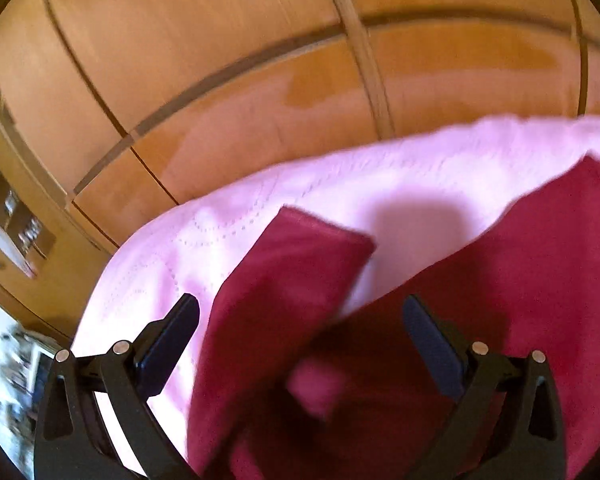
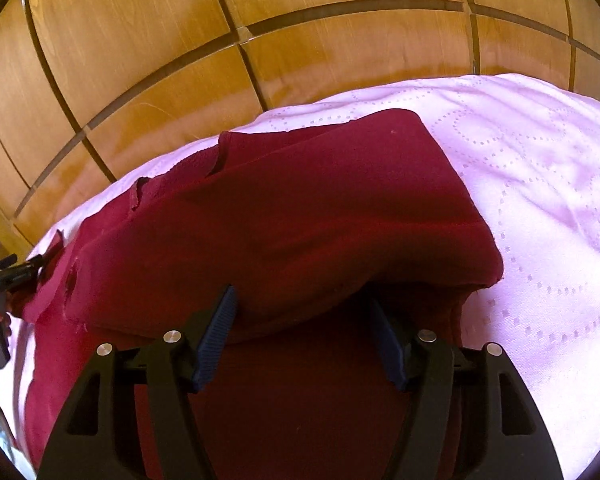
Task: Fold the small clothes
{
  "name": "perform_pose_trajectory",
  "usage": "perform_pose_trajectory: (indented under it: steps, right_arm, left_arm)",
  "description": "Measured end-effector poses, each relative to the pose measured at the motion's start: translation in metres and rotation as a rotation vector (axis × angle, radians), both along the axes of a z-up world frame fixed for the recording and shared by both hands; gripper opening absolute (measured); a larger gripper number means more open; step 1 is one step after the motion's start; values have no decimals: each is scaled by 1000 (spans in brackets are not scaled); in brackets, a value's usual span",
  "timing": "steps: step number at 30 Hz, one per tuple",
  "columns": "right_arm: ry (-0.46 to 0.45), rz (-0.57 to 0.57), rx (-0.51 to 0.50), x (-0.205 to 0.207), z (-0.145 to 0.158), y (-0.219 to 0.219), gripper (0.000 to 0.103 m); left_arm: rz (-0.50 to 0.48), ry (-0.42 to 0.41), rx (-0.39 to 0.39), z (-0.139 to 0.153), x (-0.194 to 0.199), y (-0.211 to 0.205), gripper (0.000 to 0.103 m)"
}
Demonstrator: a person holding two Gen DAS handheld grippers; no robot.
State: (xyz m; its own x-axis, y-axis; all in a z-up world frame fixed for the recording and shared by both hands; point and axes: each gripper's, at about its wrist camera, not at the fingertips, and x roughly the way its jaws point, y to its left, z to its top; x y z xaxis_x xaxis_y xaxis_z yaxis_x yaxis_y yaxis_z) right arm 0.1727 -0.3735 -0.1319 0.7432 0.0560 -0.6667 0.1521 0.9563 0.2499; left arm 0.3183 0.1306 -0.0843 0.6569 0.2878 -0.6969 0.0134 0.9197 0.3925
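A dark red garment (image 2: 300, 216) lies on a pink quilted bedspread (image 2: 540, 184). In the right wrist view a folded-over layer of it bulges just ahead of my right gripper (image 2: 300, 304), which is open with the cloth between and under its jaws. In the left wrist view the garment (image 1: 500, 280) lies at the right and one sleeve or flap (image 1: 292, 272) juts up to the left. My left gripper (image 1: 300, 312) is open over the cloth, its jaws wide apart. The left gripper also shows at the left edge of the right wrist view (image 2: 16, 272).
Wooden wardrobe panels (image 2: 180, 60) stand behind the bed in both views. The bedspread (image 1: 340, 184) reaches to the bed's far edge. A cluttered shelf (image 1: 16, 220) shows at the far left of the left wrist view.
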Motion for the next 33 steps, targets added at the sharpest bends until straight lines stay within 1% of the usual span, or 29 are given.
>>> perform_pose_trajectory:
  steps: [1, 2, 3, 4, 5, 6, 7, 9, 10, 12, 14, 16, 20, 22, 23, 24, 25, 27, 28, 31, 33]
  right_arm:
    - [-1, -1, -2, 0, 0, 0, 65]
    - [-1, -2, -4, -2, 0, 0, 65]
    - [-3, -2, -5, -2, 0, 1, 65]
    - [-4, -2, -4, -1, 0, 1, 65]
    - [-5, -2, -3, -2, 0, 1, 65]
    - [-6, -3, -1, -2, 0, 1, 65]
    - [-7, -3, 0, -2, 1, 2, 65]
    - [-8, -2, 2, -1, 0, 2, 65]
    - [-8, -2, 3, -1, 0, 2, 65]
    - [-10, -2, 5, -1, 0, 2, 65]
    - [-12, -2, 8, -1, 0, 2, 65]
    - [-14, -1, 13, -1, 0, 1, 65]
    - [-19, -1, 22, -2, 0, 1, 65]
    - [-21, -1, 27, -3, 0, 1, 65]
    - [-22, -1, 29, -3, 0, 0, 65]
    - [-24, -1, 32, -3, 0, 0, 65]
    - [-25, -2, 35, -4, 0, 0, 65]
    - [-28, -2, 41, -4, 0, 0, 65]
    - [-29, -2, 42, -5, 0, 0, 65]
    - [-31, -2, 48, -6, 0, 0, 65]
    - [-33, -1, 50, -6, 0, 0, 65]
  left_arm:
    - [-10, 14, 8, -4, 3, 1, 98]
    - [-25, 42, 27, -12, 6, 3, 93]
    - [-29, 56, 34, -14, 10, 5, 83]
    - [-29, 81, 35, -20, 13, 8, 77]
    - [-25, 89, 19, -22, 13, 11, 68]
    - [-17, 91, -15, -23, 14, 16, 59]
    - [1, 86, -54, -22, 15, 22, 51]
    - [34, 90, -121, -21, 20, 30, 12]
    - [53, 92, -154, -19, 20, 35, 6]
    - [93, 61, -224, -9, 20, 46, 6]
    - [112, 7, -273, 6, 17, 53, 6]
    - [133, -59, -357, 26, 12, 63, 6]
    - [134, -159, -496, 61, -2, 67, 6]
    - [117, -194, -540, 75, -8, 60, 6]
    - [89, -215, -569, 85, -12, 51, 6]
    - [75, -223, -577, 89, -20, 43, 6]
    - [38, -241, -599, 99, -25, 31, 6]
    - [-10, -253, -623, 107, -30, 13, 6]
    - [-52, -260, -646, 113, -34, -2, 6]
    - [-129, -258, -691, 121, -41, -29, 6]
    - [-188, -244, -726, 124, -48, -56, 6]
